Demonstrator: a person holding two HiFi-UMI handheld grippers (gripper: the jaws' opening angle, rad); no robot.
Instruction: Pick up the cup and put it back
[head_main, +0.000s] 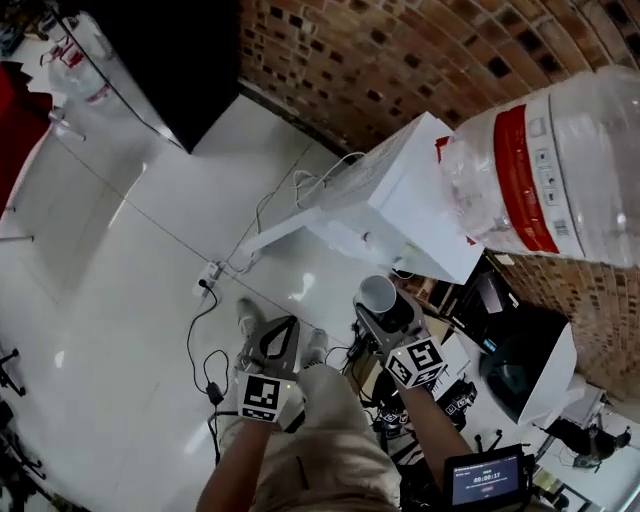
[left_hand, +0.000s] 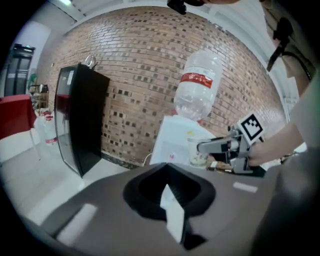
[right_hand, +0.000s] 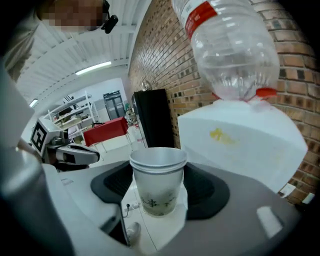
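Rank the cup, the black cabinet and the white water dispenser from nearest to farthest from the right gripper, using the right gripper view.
1. cup: held between the jaws, centre of the view.
2. white water dispenser: just beyond the cup, to the right.
3. black cabinet: far back, above the cup's rim.

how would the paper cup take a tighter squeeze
Probably light: the cup, held in the right gripper, looks empty from above. It likely dents under a hard squeeze, though its double rim suggests two nested cups, so somewhat stiffer.
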